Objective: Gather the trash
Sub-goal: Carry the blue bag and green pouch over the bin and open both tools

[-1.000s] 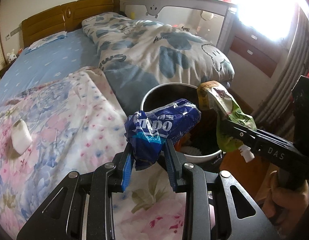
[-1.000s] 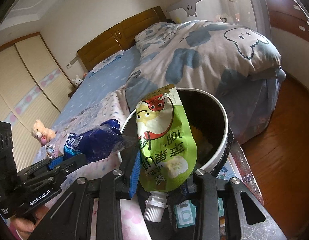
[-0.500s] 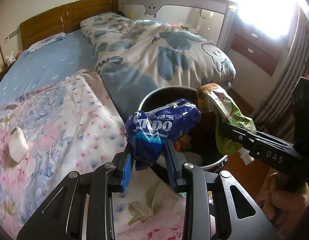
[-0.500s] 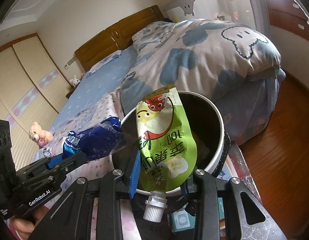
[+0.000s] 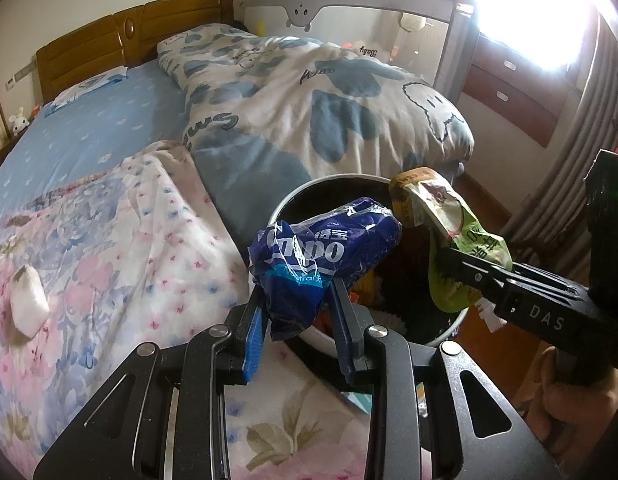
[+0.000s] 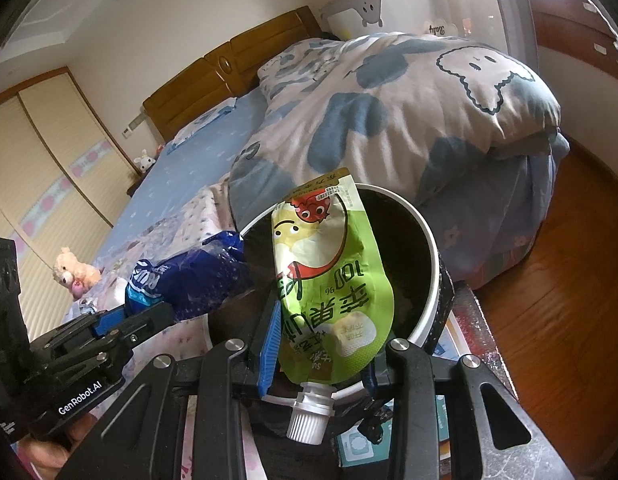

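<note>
Bedside bin; left claw clamping blue wrapper; right claw clamping spout-down green pouch

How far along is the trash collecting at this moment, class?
Done: some rubbish already lies in the bin. In hand: the left gripper grips a blue wrapper; the right gripper grips a green pouch, both over the bin. Left: releasing both.

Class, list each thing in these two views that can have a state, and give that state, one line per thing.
Left gripper: shut on blue tissue wrapper.
Right gripper: shut on green spout pouch, spout down.
Trash bin: open, partly filled.
Blue tissue wrapper: crumpled.
Green spout pouch: flattened, cap on.
</note>
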The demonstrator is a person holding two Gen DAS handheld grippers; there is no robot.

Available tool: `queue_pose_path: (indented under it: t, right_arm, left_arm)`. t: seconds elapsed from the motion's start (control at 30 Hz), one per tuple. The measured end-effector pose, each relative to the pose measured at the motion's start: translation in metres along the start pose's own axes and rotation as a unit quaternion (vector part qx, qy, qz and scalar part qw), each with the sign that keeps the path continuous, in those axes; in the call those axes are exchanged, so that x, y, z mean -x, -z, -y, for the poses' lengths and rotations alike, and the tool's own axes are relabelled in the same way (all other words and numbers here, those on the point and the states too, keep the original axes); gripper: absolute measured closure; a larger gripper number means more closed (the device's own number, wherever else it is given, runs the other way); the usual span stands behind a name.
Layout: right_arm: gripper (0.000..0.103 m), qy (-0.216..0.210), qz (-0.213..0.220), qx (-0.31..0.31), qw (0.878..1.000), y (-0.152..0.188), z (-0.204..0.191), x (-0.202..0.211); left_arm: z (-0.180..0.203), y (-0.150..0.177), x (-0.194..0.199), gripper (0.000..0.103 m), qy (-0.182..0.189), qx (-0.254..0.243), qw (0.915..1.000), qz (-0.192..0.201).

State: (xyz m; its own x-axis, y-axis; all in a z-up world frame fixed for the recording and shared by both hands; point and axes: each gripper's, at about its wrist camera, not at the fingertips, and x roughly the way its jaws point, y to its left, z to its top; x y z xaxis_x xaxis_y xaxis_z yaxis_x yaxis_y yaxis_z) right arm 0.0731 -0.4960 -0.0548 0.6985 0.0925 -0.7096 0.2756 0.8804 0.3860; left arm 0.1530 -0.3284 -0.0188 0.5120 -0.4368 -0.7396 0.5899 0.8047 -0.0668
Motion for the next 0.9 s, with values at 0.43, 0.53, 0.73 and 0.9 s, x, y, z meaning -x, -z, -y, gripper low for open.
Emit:
queue_pose_path:
  t: [0.43, 0.53, 0.73, 0.9]
  right_arm:
    - [0.07, 0.006, -0.01, 0.004, 1.0, -0.008, 0.005, -0.009]
    - [0.07, 0.006, -0.011, 0.005, 1.0, -0.009, 0.005, -0.01]
    - [0.07, 0.008, -0.012, 0.006, 1.0, -0.009, 0.006, -0.011]
    - [0.069, 0.008, -0.012, 0.006, 1.0, -0.01, 0.006, -0.012]
  left_arm:
    - [0.007, -0.007, -0.015, 0.075, -0.001, -0.006, 0.9999, -0.009]
    - [0.008, -0.009, -0.018, 0.075, -0.001, -0.006, 0.9999, -0.011]
    - [0.009, -0.009, -0.021, 0.075, 0.0, -0.007, 0.9999, -0.012]
    - [0.01, -0.011, -0.025, 0.074, 0.003, -0.006, 0.9999, -0.016]
